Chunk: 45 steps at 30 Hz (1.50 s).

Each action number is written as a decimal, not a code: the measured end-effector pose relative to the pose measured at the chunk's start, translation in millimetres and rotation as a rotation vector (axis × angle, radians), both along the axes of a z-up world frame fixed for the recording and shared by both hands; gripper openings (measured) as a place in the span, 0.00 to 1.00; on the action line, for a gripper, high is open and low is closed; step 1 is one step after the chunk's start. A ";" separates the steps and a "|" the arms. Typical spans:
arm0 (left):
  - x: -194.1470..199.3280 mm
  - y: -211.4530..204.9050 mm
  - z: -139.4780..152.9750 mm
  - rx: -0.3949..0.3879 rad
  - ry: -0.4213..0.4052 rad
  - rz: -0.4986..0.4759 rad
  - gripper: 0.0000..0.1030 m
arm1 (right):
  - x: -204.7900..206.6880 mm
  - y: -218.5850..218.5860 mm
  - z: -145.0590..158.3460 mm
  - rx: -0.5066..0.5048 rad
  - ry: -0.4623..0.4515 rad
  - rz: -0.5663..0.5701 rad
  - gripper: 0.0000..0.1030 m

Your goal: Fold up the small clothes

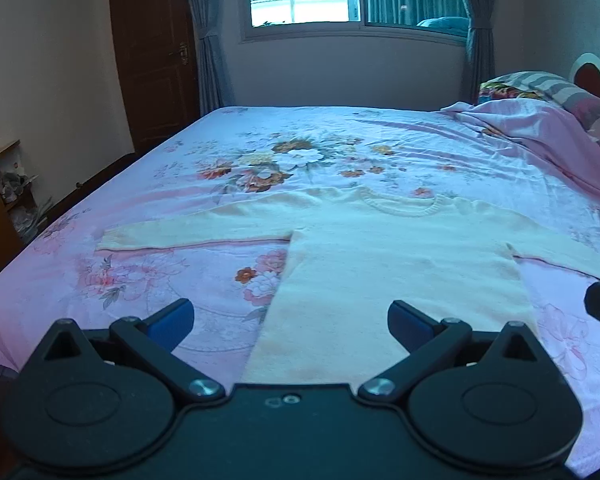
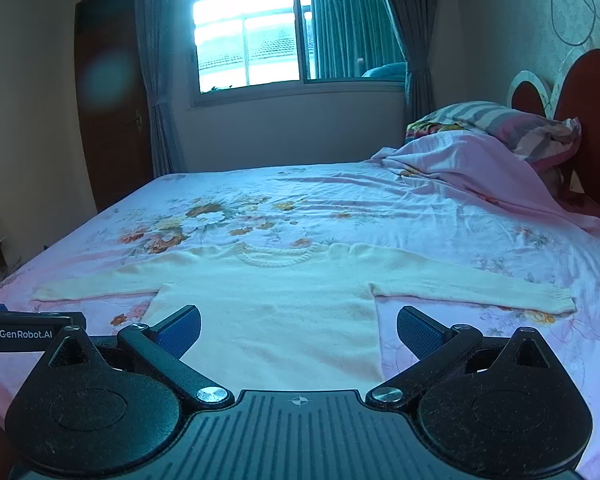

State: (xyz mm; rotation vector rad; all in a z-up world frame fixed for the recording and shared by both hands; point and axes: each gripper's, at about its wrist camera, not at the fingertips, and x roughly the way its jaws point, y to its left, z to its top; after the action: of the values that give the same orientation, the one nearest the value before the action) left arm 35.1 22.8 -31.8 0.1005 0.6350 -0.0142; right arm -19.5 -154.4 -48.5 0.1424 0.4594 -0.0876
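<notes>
- Left tool (image 1: 290,322): spread wide, gripping nothing, hovering at lower centre over hem of sweater (image 1: 380,264).
- Right tool (image 2: 298,330): equally wide, empty, lower centre, aligned with sweater body for a two-point pickup.
- Sweater laid flat on bed (image 1: 340,136), mid-frame, neckline far, sleeves stretched to left and right; ready for folding, judged not yet begun.
</notes>
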 end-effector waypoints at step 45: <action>205.7 124.1 -77.3 0.009 0.200 0.324 0.97 | 225.4 64.4 -63.7 -0.042 0.169 0.142 1.00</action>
State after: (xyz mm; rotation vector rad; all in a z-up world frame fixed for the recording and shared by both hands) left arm 240.8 146.9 -109.1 0.0037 0.8457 0.2944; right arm 205.9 -90.0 -112.2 0.0610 0.6342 0.0307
